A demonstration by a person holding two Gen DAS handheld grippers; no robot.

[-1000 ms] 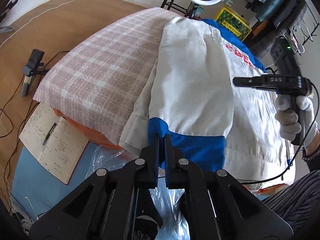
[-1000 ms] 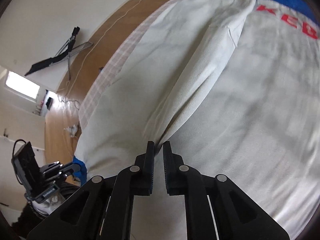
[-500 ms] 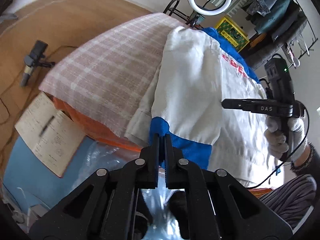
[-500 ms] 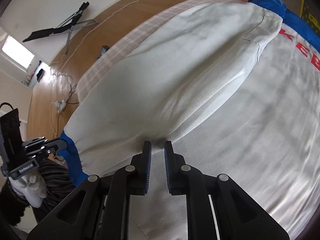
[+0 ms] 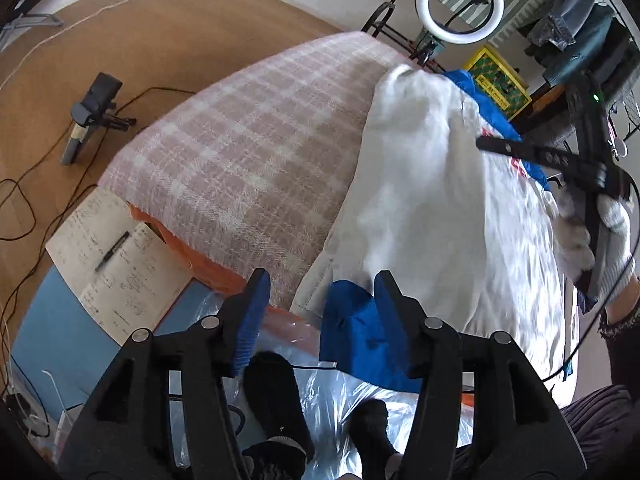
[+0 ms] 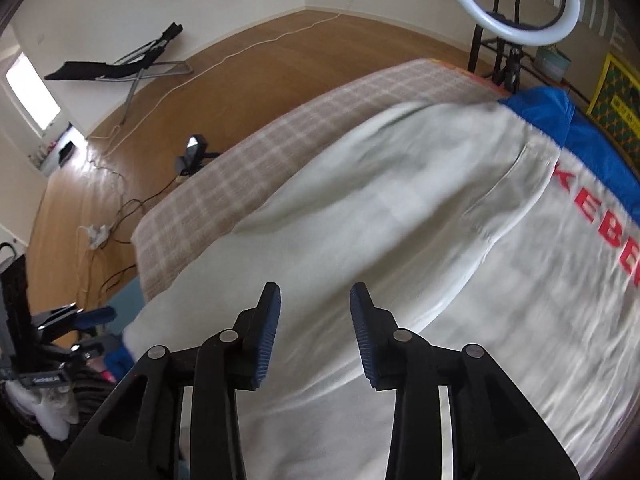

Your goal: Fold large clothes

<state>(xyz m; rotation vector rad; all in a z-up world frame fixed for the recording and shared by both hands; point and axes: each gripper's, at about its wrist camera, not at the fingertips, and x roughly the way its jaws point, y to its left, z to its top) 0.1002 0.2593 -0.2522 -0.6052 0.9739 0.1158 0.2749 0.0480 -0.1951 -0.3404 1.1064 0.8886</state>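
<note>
The checked blanket (image 5: 248,168) covered the raised surface, and the cream jacket (image 5: 448,208) lay spread over its right part, the red letters (image 6: 600,220) and blue collar (image 6: 576,140) at the far end. One sleeve (image 5: 408,184) was folded along the jacket, its blue cuff (image 5: 352,328) hanging off the near edge.

The left gripper (image 5: 322,304) stood wide open, gripping nothing; the cuff sat between its fingers, close against the right-hand one, though whether it touched could not be told. The right gripper (image 6: 315,322) was also spread wide and empty, poised above the cream cloth near the folded sleeve; contact with the cloth could not be judged. In the left view it (image 5: 520,150) reached in over the jacket, held by a white-gloved hand (image 5: 596,236).

Around them: a ring light (image 5: 460,2) behind the far end, a yellow crate (image 5: 500,76), an open notebook (image 5: 116,264) with a pen (image 5: 112,246) on a blue mat (image 5: 52,340), clear plastic sheeting (image 5: 344,400) below the near edge, and a small camera stand (image 5: 94,114) on the wooden floor (image 5: 120,40).
</note>
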